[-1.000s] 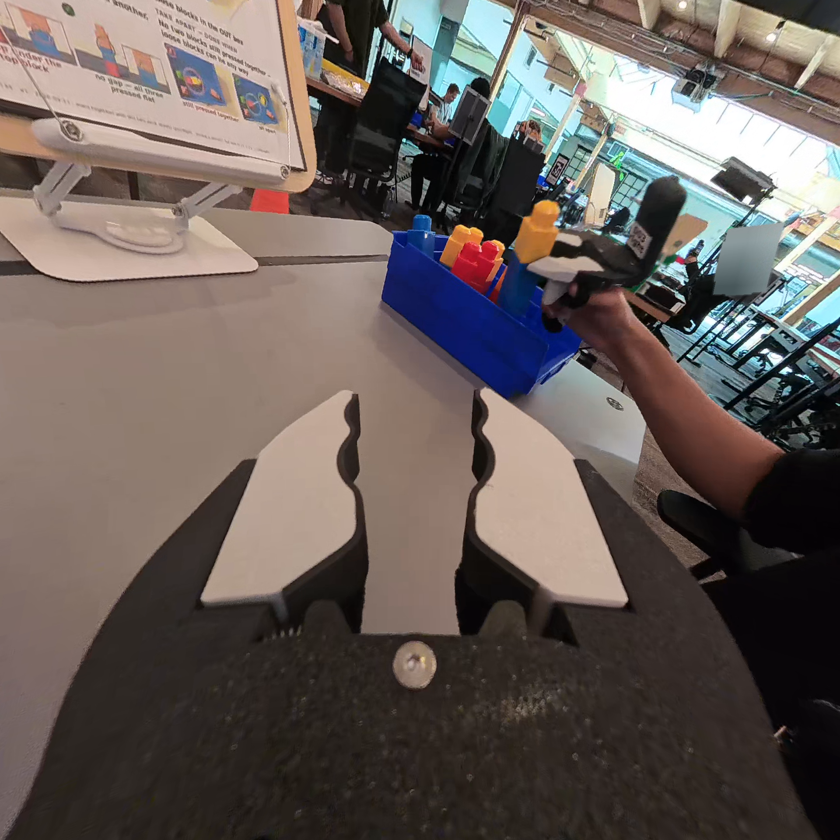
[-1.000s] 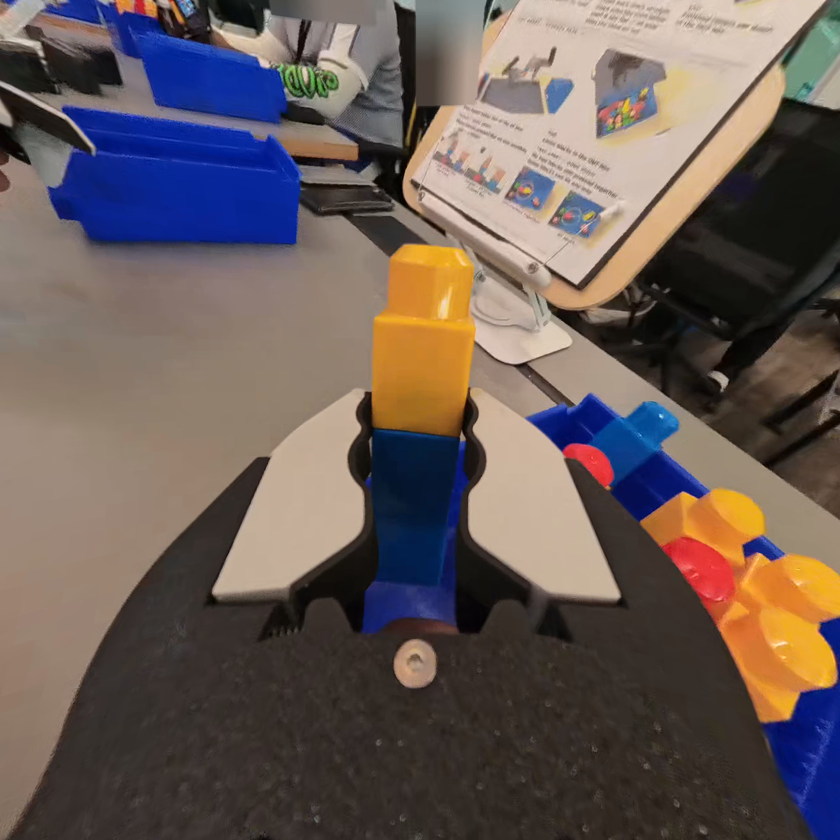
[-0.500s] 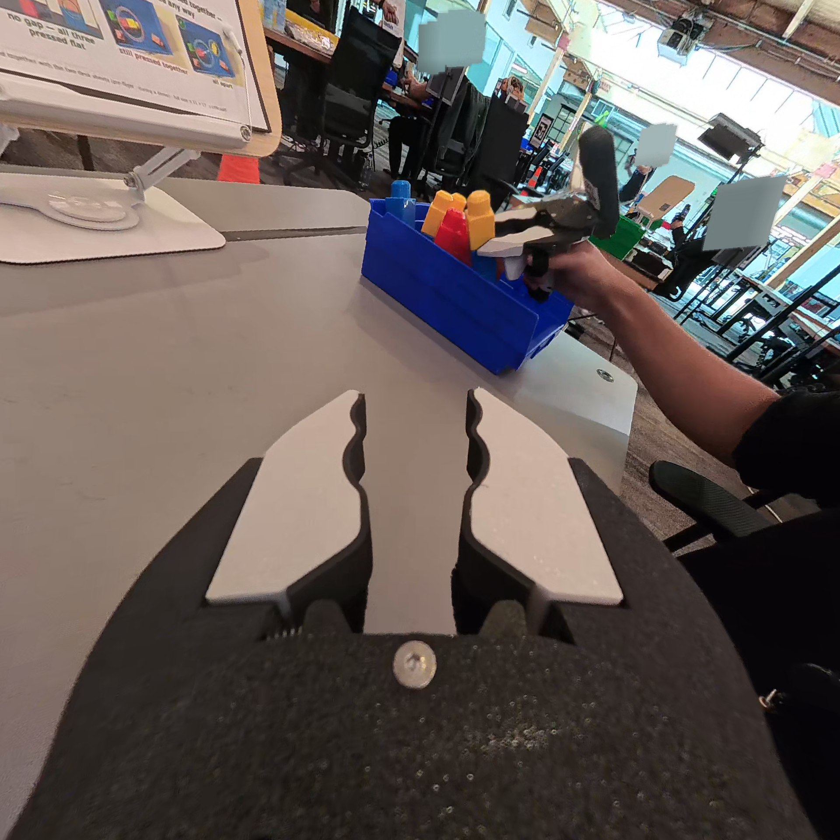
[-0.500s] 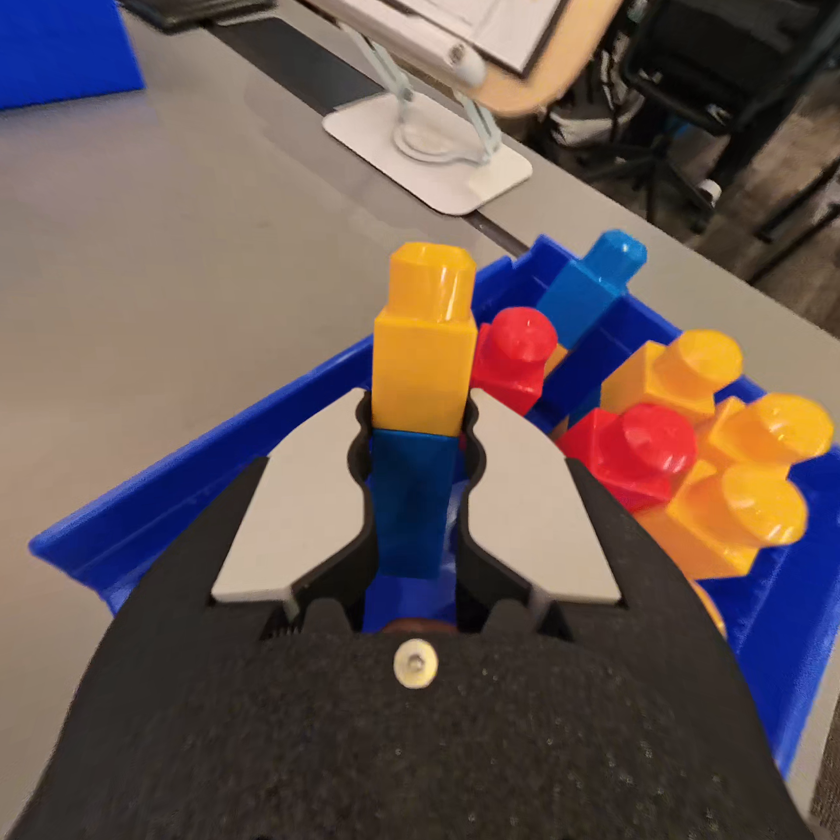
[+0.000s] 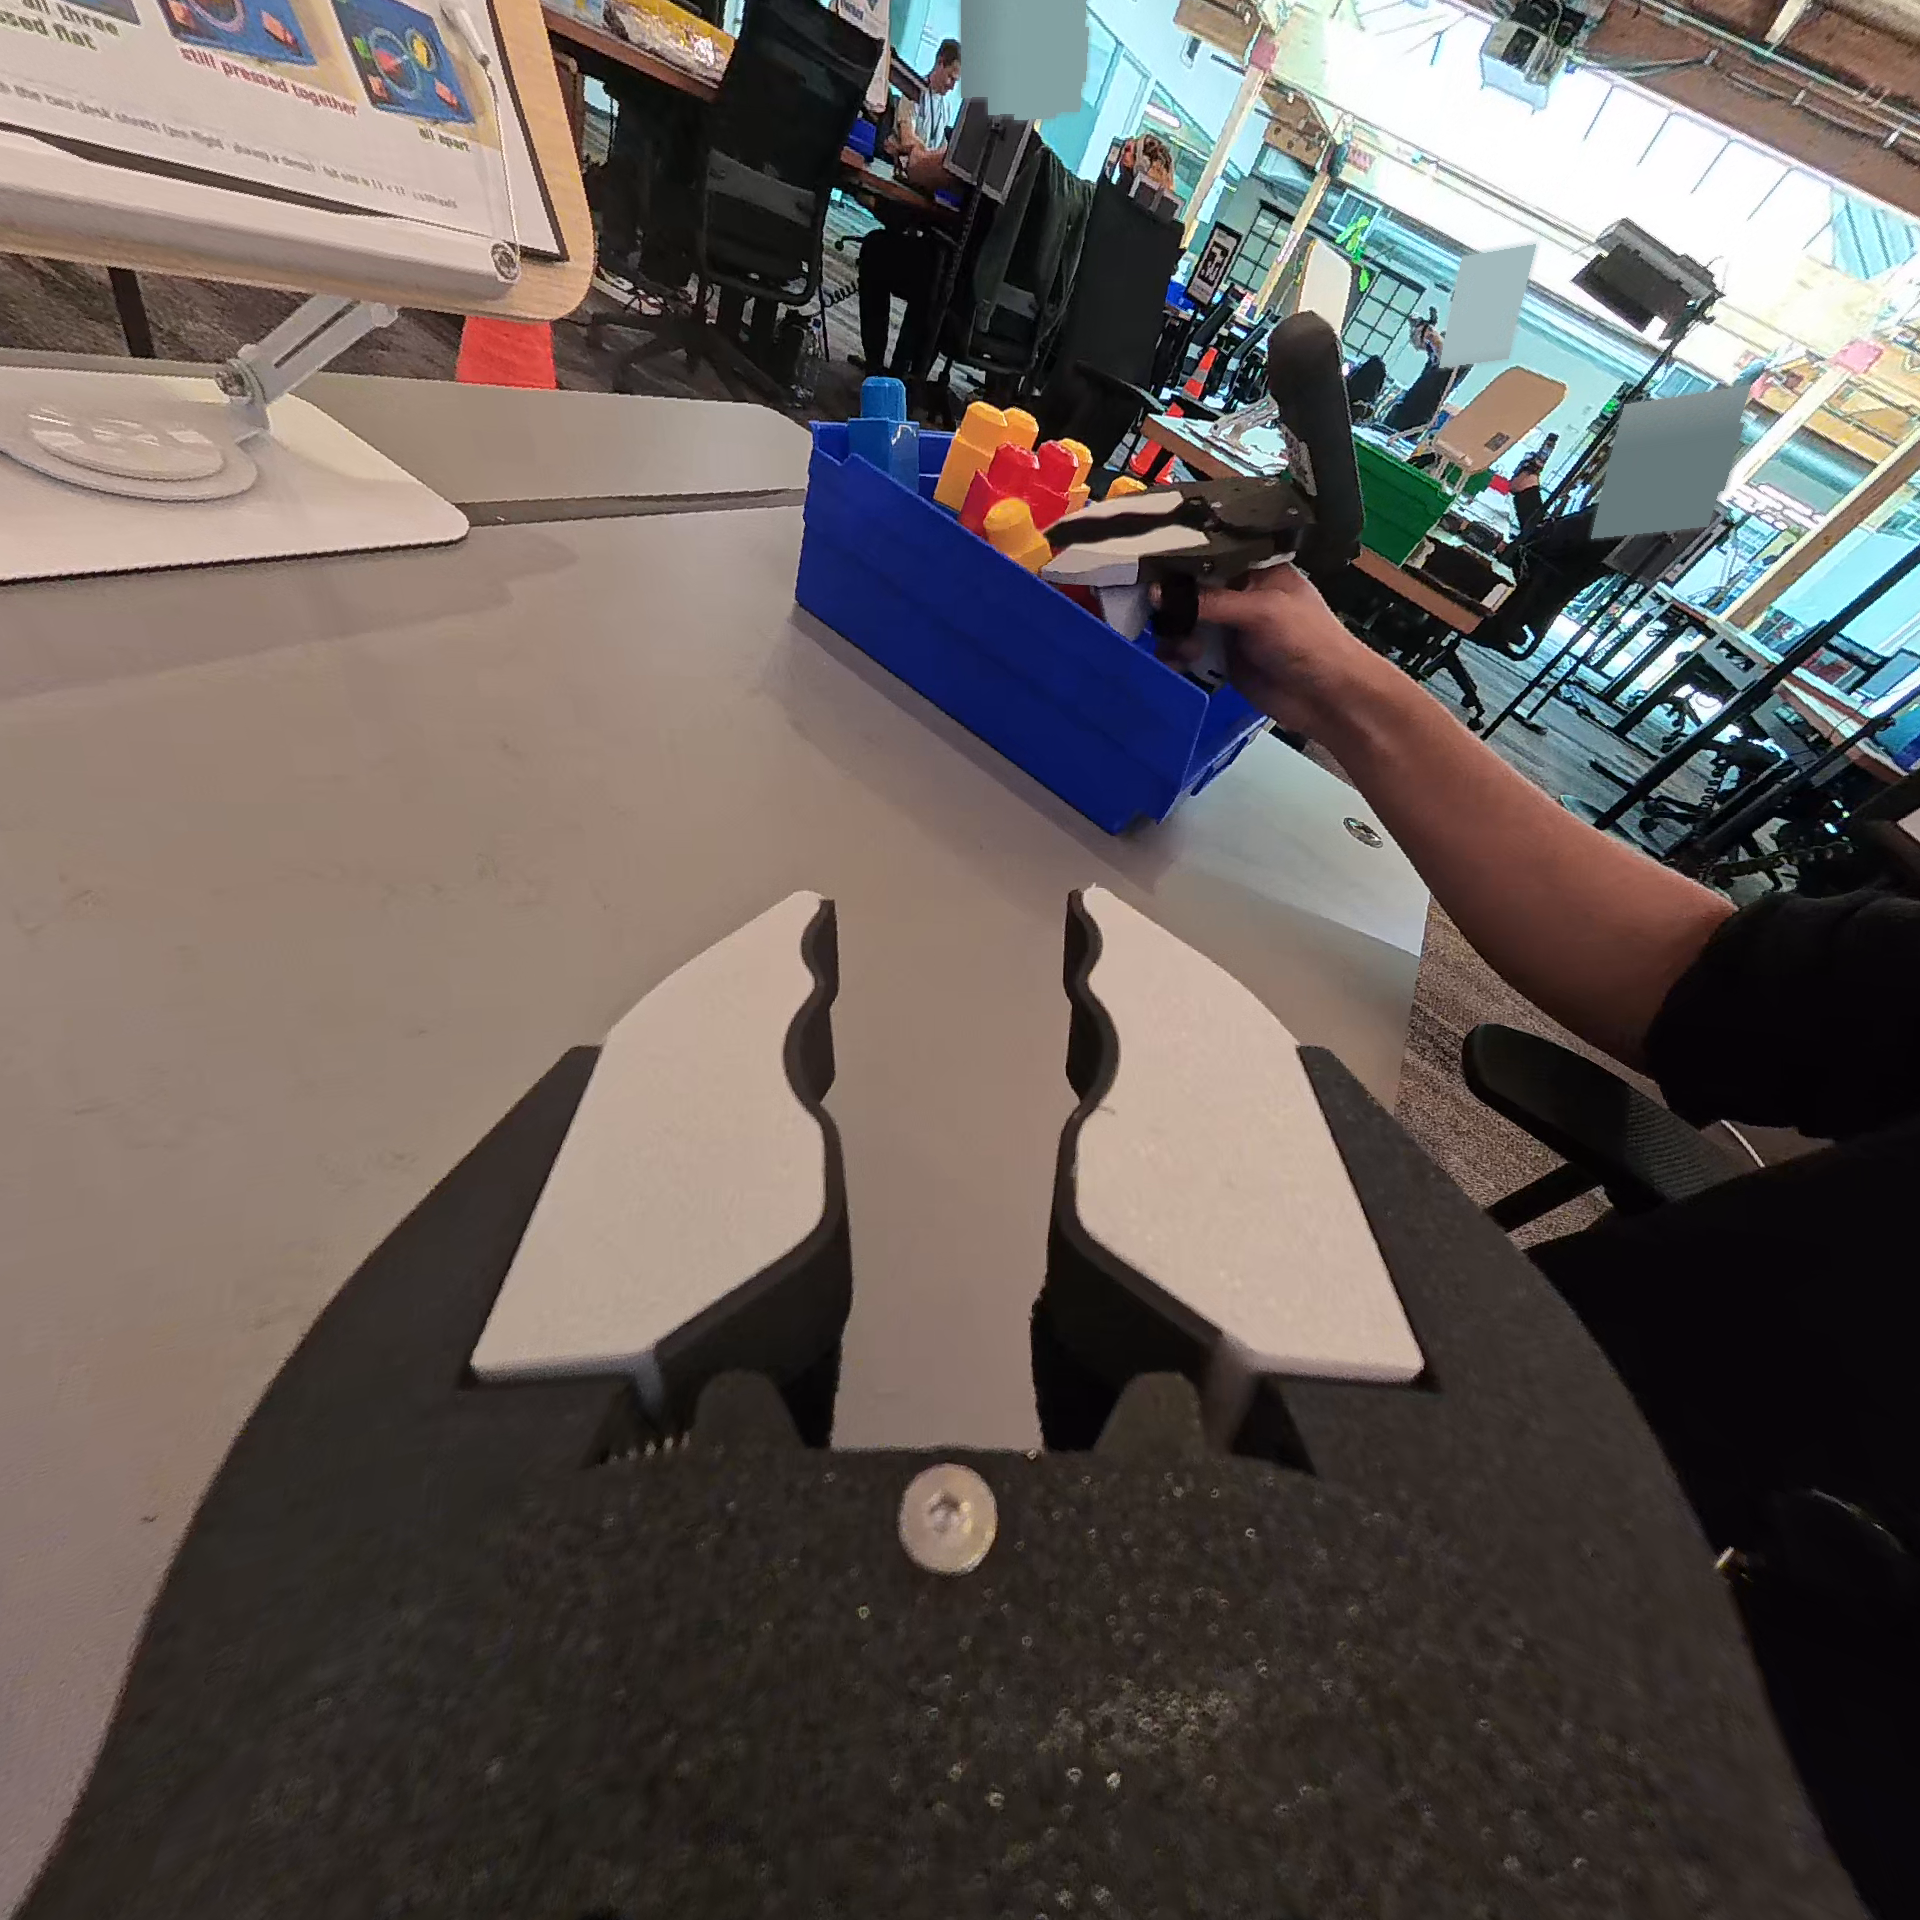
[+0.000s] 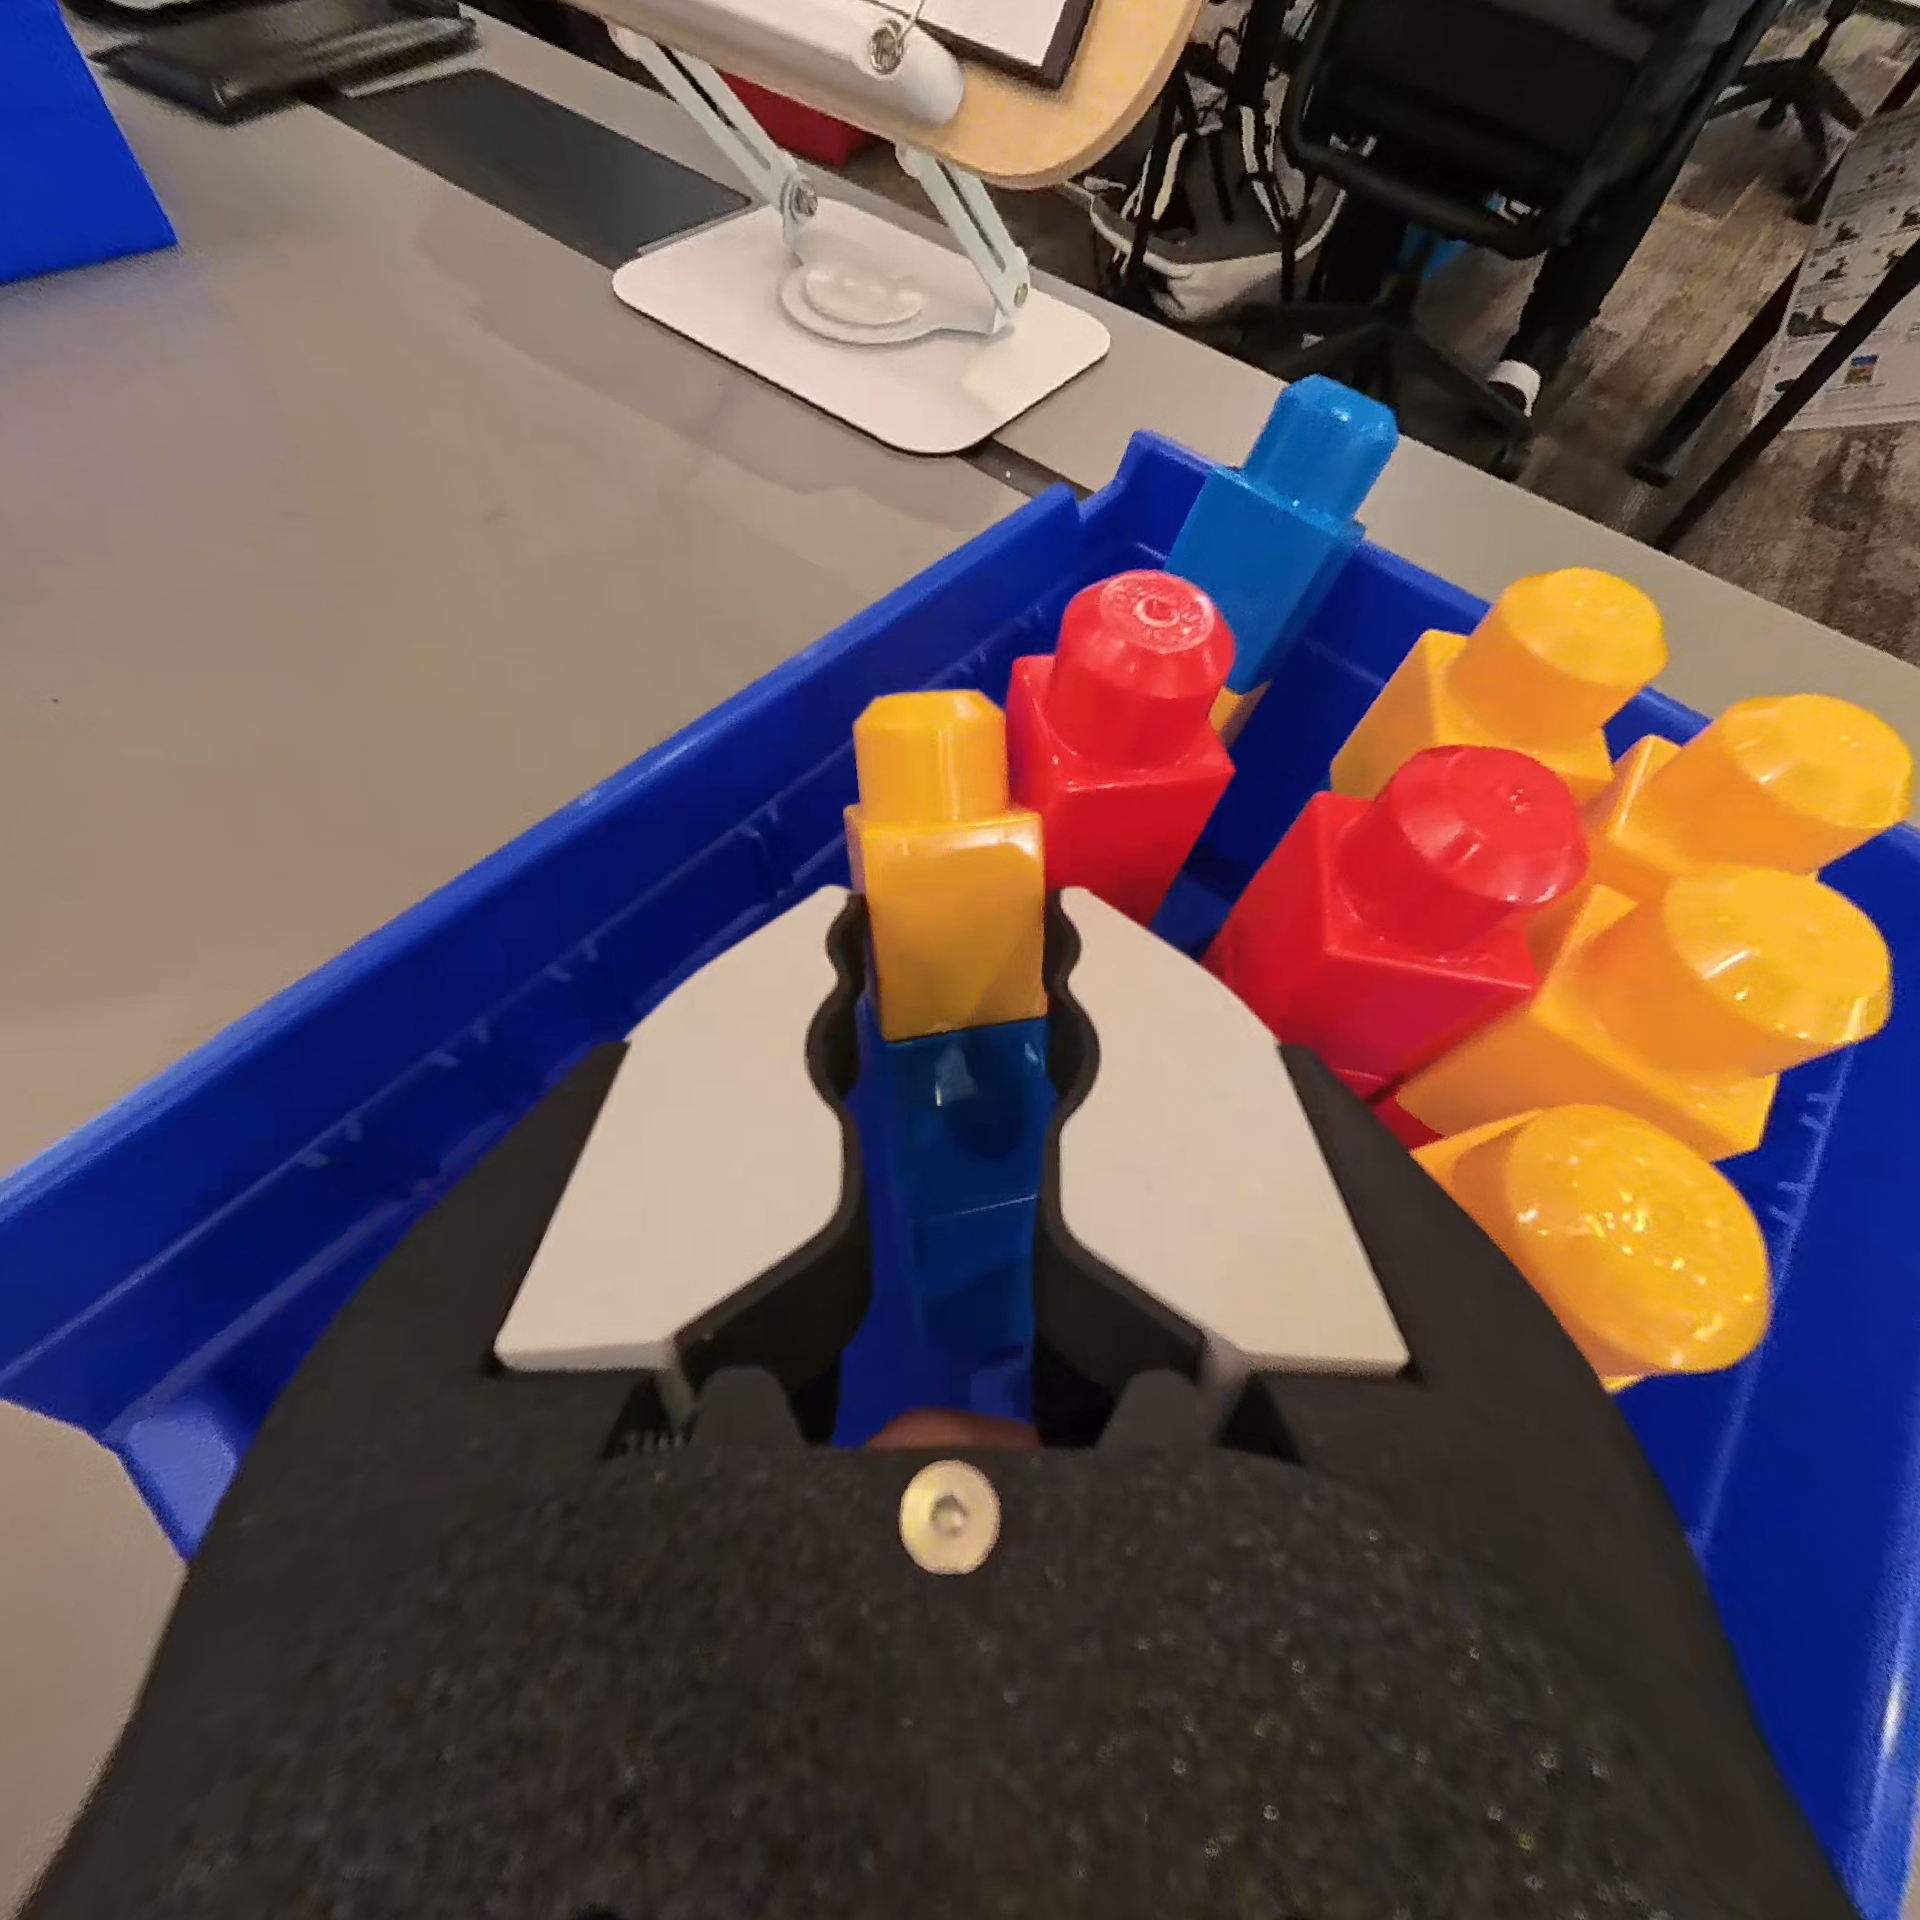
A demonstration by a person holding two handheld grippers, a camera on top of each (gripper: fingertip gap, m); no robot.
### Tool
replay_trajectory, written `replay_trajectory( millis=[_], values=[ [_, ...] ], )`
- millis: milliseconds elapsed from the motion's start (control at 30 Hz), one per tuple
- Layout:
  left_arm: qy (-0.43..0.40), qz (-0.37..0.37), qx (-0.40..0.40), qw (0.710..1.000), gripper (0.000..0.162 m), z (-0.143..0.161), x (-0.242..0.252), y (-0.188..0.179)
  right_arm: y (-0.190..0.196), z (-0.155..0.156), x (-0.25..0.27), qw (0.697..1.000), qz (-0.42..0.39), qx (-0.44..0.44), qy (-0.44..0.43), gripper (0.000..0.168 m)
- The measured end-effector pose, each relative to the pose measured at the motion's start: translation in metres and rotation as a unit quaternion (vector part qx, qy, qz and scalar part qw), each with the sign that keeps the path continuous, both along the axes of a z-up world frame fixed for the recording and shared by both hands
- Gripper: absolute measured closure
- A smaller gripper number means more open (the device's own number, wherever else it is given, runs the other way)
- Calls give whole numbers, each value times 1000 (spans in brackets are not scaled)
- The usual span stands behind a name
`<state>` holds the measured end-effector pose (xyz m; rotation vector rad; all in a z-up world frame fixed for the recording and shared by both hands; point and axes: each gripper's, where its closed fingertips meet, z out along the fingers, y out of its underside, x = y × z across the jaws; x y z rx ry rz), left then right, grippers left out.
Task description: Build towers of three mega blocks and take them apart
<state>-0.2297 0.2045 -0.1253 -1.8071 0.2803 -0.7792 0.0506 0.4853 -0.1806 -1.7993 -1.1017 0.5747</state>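
My right gripper (image 6: 951, 902) is shut on a tower of blocks: a yellow block (image 6: 951, 925) on top of dark blue blocks (image 6: 956, 1153). It holds the tower tilted down inside the blue bin (image 6: 520, 935), next to its near wall. Beside it in the bin stand other towers with red (image 6: 1127, 748), light blue (image 6: 1288, 520) and yellow (image 6: 1662, 997) tops. In the left wrist view the right gripper (image 5: 1049, 553) is over the bin (image 5: 987, 665), held by a hand. My left gripper (image 5: 948, 904) is open and empty above the bare grey table.
A white stand (image 5: 208, 478) with an instruction sheet is at the table's back, also in the right wrist view (image 6: 862, 322). A second blue bin (image 6: 62, 156) shows at far left. The table's edge (image 5: 1392, 925) runs just right of the left gripper, with a black chair beyond. About 40 centimetres separates my left fingertips from my right.
My right gripper has carried the tower from above the table down into the blue bin, tilting it downward. The left gripper has stayed open and nearly still.
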Motion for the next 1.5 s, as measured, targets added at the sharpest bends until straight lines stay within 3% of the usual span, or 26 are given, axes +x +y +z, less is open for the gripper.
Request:
replay_trajectory(
  millis=[167,333,400,600,867,1500],
  values=[
    [0,-3,-3,1000,121,-1,2,0,-5,7,2,1000,5,23,17,136],
    [-1,-9,-8,1000,121,-4,5,1,-19,39,-14,981,70,-18,182,136],
    [0,-9,-7,1000,121,-4,6,0,-17,41,-17,974,78,-31,210,136],
    [2,-9,-7,1000,122,-4,5,-1,-6,13,-15,989,51,-37,134,136],
    [2,-18,-13,1000,122,-9,10,0,-9,10,6,999,27,13,34,136],
    [20,-16,-10,1000,122,-9,12,-2,-26,8,44,998,-53,-17,-11,128]
  ],
)
